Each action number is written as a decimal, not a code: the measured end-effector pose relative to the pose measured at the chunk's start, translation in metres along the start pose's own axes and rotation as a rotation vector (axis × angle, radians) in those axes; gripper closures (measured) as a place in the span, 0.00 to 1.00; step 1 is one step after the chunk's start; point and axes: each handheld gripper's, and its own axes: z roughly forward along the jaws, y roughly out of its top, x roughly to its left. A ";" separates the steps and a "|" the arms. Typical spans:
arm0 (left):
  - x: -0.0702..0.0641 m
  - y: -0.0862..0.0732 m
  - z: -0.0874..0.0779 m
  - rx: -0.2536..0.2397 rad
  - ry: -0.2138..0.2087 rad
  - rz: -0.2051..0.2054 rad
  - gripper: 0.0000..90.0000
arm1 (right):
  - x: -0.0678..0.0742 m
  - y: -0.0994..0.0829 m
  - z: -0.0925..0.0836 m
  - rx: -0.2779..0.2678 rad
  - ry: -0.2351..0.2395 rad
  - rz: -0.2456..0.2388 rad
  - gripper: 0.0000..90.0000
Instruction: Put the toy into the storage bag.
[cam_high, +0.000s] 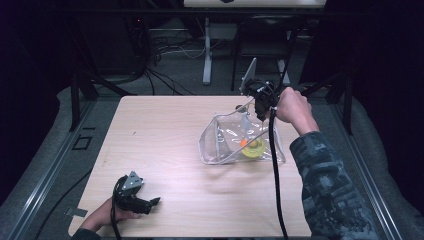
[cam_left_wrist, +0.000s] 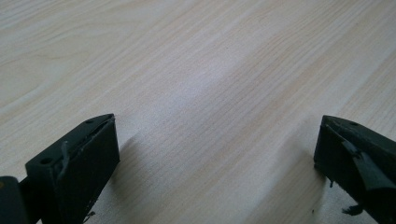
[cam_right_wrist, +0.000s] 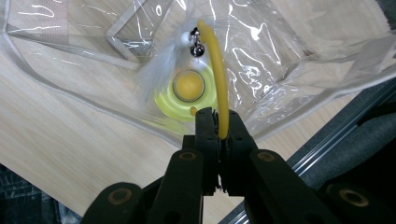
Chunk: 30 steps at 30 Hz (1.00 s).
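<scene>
A clear plastic bag (cam_high: 220, 142) lies right of the table's middle. Inside it are a yellow-green disc (cam_right_wrist: 163, 100) and an orange ball (cam_right_wrist: 188, 86). Above the bag's far right edge, my right gripper (cam_right_wrist: 218, 116) is shut on a thin yellow rod (cam_right_wrist: 218, 70). The rod's tip carries a small bell (cam_right_wrist: 197, 46) and a white feather (cam_right_wrist: 156, 70), and it hangs at the bag's mouth. In the high view the right gripper (cam_high: 258, 107) is held by a hand. My left gripper (cam_high: 154, 201) rests near the front left corner; its jaws (cam_left_wrist: 217, 154) are open over bare wood.
The wooden table (cam_high: 165, 130) has metal rails (cam_high: 55, 165) along both sides. The right gripper's black cable (cam_high: 274, 170) trails over the table toward the front edge. Behind the table are a white stand leg (cam_high: 207, 55) and loose cables on the floor.
</scene>
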 end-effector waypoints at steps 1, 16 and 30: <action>0.000 0.000 0.000 0.000 0.000 0.000 0.00 | -0.001 -0.001 0.001 0.001 0.000 0.002 0.97; 0.000 0.000 0.000 0.000 0.000 0.000 0.00 | -0.005 -0.012 0.006 0.000 -0.038 0.039 0.97; 0.000 0.000 0.000 0.000 0.000 0.000 0.00 | 0.000 -0.027 -0.005 -0.054 -0.024 0.038 0.93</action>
